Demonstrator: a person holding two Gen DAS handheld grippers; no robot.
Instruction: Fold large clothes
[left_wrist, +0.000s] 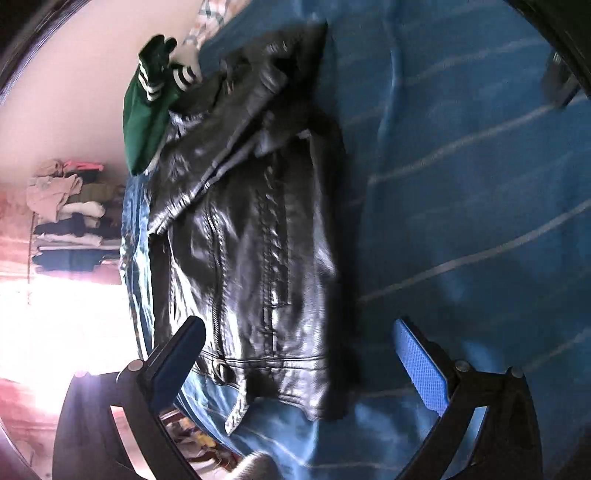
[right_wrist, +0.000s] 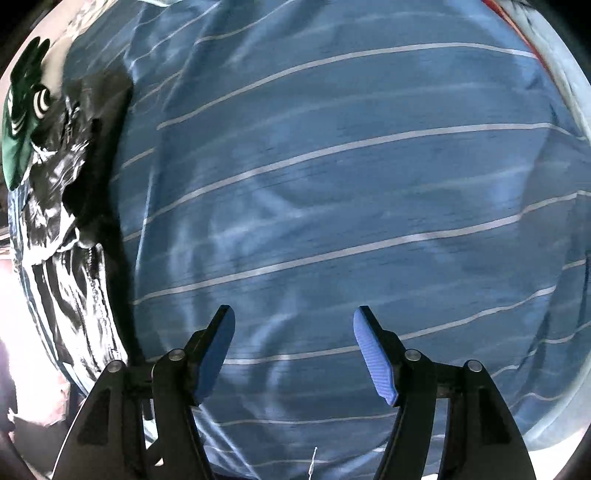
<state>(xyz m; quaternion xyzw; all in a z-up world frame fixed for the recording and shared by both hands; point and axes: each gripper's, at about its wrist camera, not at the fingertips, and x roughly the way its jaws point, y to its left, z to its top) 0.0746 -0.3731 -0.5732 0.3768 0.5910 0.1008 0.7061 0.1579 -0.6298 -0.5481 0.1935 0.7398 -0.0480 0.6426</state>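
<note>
A folded black leather jacket (left_wrist: 251, 229) lies on a blue striped bedsheet (left_wrist: 461, 203) near the bed's left edge. My left gripper (left_wrist: 299, 339) hovers open and empty above the jacket's hem. In the right wrist view the jacket (right_wrist: 74, 206) lies at the far left. My right gripper (right_wrist: 293, 332) is open and empty above bare sheet (right_wrist: 332, 184), well to the right of the jacket.
A green garment with white-striped cuffs (left_wrist: 147, 110) lies beyond the jacket's collar; it also shows in the right wrist view (right_wrist: 22, 122). Shelves of stacked folded clothes (left_wrist: 70, 214) stand past the bed's left edge. The other gripper's dark tip (left_wrist: 557, 81) shows at top right.
</note>
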